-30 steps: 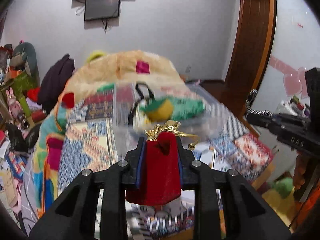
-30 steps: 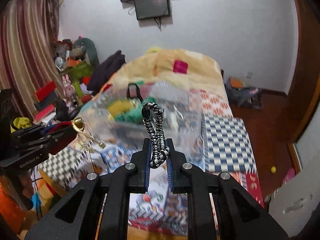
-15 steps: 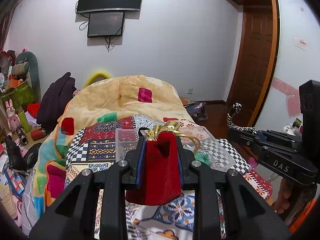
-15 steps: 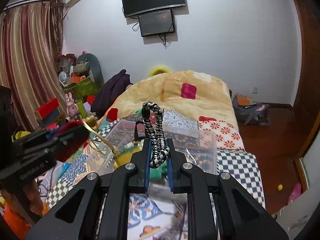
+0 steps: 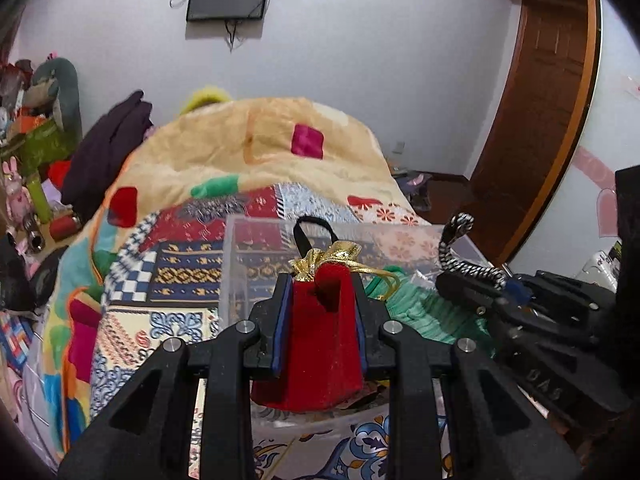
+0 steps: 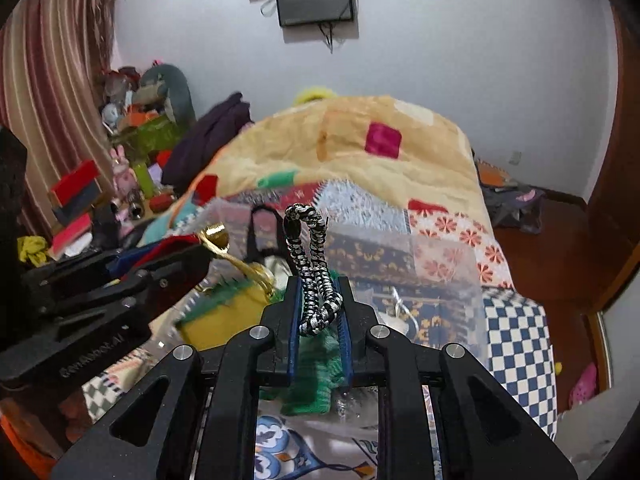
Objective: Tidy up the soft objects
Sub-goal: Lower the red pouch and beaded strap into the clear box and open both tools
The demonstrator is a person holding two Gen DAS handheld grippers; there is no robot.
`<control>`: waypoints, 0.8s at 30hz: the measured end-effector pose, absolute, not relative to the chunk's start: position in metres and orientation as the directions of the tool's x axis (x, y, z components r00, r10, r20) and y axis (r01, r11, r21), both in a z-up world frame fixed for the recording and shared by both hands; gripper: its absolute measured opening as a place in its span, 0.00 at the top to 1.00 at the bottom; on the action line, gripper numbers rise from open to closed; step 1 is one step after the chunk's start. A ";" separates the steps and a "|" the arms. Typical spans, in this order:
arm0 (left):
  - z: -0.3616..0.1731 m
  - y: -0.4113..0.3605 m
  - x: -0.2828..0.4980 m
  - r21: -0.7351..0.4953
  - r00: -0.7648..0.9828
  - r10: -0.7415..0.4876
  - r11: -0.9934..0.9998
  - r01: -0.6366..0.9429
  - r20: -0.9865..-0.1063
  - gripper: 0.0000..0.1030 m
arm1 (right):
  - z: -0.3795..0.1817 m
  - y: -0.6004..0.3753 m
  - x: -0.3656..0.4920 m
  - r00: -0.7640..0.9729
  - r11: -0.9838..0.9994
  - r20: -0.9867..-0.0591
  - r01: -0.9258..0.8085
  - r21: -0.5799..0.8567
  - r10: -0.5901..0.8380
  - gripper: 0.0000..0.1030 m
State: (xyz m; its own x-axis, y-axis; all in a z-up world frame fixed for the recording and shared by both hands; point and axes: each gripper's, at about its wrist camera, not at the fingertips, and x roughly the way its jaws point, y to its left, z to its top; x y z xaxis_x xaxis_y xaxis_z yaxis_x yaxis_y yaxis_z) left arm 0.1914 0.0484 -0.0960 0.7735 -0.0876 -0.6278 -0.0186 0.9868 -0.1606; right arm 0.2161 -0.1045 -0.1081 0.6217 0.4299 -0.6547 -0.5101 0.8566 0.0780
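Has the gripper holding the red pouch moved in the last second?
Yes. The left gripper with the red pouch closed in on the clear box.

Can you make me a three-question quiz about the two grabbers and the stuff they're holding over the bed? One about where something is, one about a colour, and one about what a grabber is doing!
1. Where is the clear plastic bin?
A. On the patchwork quilt on the bed
B. On the floor by the door
C. On the wall under the TV

2. What colour is the pouch in the left gripper?
A. Green with a silver top
B. Red with a gold top
C. Plain white

3. What is the right gripper doing?
A. Hanging open and empty
B. Shut on a yellow sponge
C. Shut on a black-and-white braided cord

Answers:
1. A, the bin's clear walls stand on the patchwork quilt.
2. B, red velvet body with a gold gathered top.
3. C, the cord is pinched between the blue pads and loops above them.
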 end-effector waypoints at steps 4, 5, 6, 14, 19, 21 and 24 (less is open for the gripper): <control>-0.106 0.047 0.196 -0.153 0.750 -0.098 0.988 -0.004 -0.654 0.74 | -0.118 -0.105 0.221 0.601 0.858 -0.679 -0.508 0.083 0.421 0.75; -0.107 0.046 0.197 -0.160 0.741 -0.111 0.987 0.005 -0.662 0.73 | -0.119 -0.106 0.222 0.597 0.857 -0.683 -0.508 0.084 0.420 0.70; -0.109 0.045 0.197 -0.164 0.734 -0.120 0.986 0.012 -0.668 0.72 | -0.119 -0.105 0.222 0.594 0.857 -0.686 -0.509 0.083 0.419 0.63; -0.102 0.043 0.185 -0.143 0.743 -0.114 0.989 0.025 -0.660 0.49 | -0.114 -0.114 0.214 0.591 0.844 -0.681 -0.531 0.076 0.432 0.43; -0.083 0.042 0.167 -0.121 0.774 -0.112 0.992 0.046 -0.624 0.49 | -0.098 -0.128 0.200 0.627 0.846 -0.646 -0.530 0.057 0.435 0.42; -0.071 0.041 0.155 -0.115 0.795 -0.112 0.992 0.054 -0.597 0.49 | -0.087 -0.135 0.194 0.649 0.848 -0.620 -0.528 0.051 0.441 0.42; -0.051 0.038 0.137 -0.117 0.826 -0.121 0.991 0.067 -0.550 0.48 | -0.068 -0.143 0.181 0.682 0.850 -0.574 -0.524 0.050 0.454 0.42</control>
